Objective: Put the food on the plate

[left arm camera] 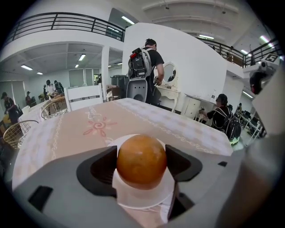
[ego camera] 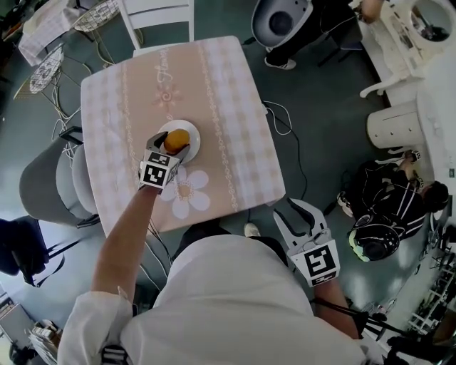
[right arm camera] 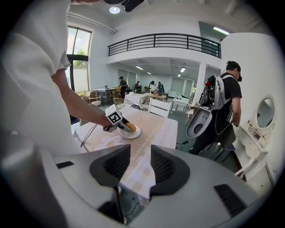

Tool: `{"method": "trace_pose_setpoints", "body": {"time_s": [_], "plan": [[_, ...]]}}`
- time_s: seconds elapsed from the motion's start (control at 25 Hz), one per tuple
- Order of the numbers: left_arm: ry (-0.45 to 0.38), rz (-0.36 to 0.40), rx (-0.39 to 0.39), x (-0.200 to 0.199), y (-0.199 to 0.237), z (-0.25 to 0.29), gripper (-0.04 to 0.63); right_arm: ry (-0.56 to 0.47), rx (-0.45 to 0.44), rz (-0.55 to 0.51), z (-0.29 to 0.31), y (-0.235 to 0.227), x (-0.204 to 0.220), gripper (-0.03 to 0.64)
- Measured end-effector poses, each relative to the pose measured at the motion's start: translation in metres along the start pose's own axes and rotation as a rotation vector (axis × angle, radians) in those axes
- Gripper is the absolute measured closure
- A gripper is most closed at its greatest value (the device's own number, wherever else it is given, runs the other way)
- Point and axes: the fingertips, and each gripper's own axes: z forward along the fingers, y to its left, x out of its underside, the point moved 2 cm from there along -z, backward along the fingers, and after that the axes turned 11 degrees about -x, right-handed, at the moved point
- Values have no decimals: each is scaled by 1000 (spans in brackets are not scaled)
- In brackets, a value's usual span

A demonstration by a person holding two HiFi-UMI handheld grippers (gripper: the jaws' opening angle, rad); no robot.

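Observation:
A round orange-brown piece of food (ego camera: 177, 139) (left arm camera: 141, 161) sits between the pads of my left gripper (ego camera: 171, 145) (left arm camera: 141, 158), which is shut on it. It hangs low over a small white plate (ego camera: 194, 133) (left arm camera: 142, 199) in the middle of the pink checked table (ego camera: 235, 107); whether it touches the plate I cannot tell. In the right gripper view the left gripper, the food (right arm camera: 128, 127) and the plate (right arm camera: 133, 134) show far off. My right gripper (ego camera: 299, 212) (right arm camera: 140, 165) is off the table's near right corner, open, with nothing between its jaws.
A grey chair (ego camera: 50, 182) stands at the table's left side and a white chair (ego camera: 160, 18) at its far end. A person (ego camera: 392, 207) crouches on the floor at the right, near white furniture (ego camera: 399, 125). Cables (ego camera: 281, 117) lie on the floor beside the table.

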Motion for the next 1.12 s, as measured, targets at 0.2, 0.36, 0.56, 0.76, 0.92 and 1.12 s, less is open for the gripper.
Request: {"method": "trace_pose_setpoints", "body": {"time_s": [0.2,0.36,0.56,0.76,0.92,1.12], "plan": [[25,19,-1,8,0,2,247,3,-2,-15,0,1,-2,465],[35,22,-3,11,1,3,247,12,4,-6,-3,2,2,465],[43,25,-12,12,2,2,245,14,4,-5,-6,2,1,465],[47,35,-28,10,2,-2,220,16,6,6,-10,1,7,465],[41,38,-38,8,0,-6,212,13,4,-10,-16,-1,8,465],[18,18,-59,3,-3,-19,203,3,-12,-17,-22,-1,15,465]]}}
